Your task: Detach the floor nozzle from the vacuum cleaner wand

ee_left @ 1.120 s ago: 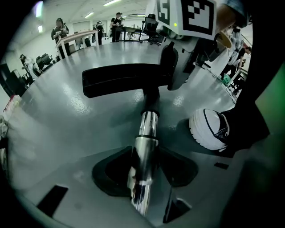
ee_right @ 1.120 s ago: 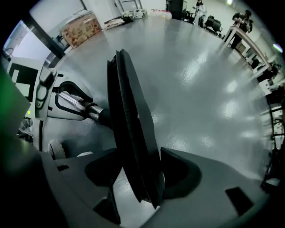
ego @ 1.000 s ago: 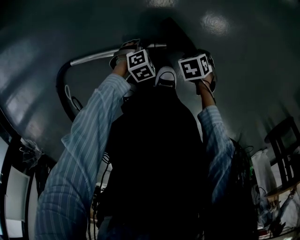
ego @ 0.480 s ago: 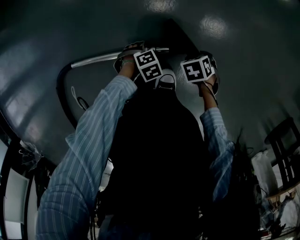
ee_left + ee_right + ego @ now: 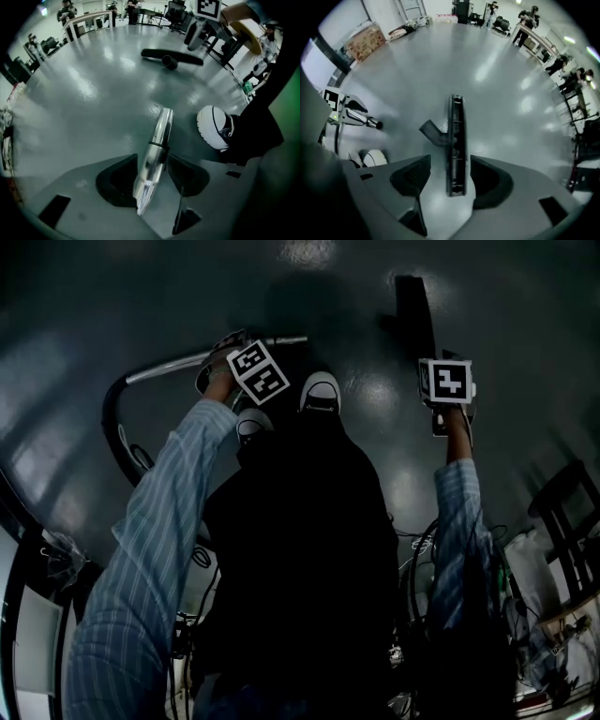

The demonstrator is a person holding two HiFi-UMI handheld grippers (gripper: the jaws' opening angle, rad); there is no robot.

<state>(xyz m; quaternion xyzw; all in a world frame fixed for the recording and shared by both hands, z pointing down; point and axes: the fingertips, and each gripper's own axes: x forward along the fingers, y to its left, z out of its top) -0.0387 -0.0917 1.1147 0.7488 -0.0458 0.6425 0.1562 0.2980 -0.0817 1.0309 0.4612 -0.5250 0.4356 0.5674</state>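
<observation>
Now left gripper [image 5: 152, 164], fingers just opening, flanks one wand [image 5: 160, 129]; right gripper [image 5: 450, 163], fingers released, overhangs one nozzle [image 5: 456, 133].

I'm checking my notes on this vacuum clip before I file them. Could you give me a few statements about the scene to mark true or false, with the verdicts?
1. The floor nozzle is off the wand. True.
2. The wand is black plastic. False: it is shiny metal.
3. One end of the floor nozzle sits between the fingers of the right gripper. True.
4. The right gripper is over the wand. False: it is over the floor nozzle, apart from the wand.
5. The person wears black boots. False: the shoes have white toes.
</observation>
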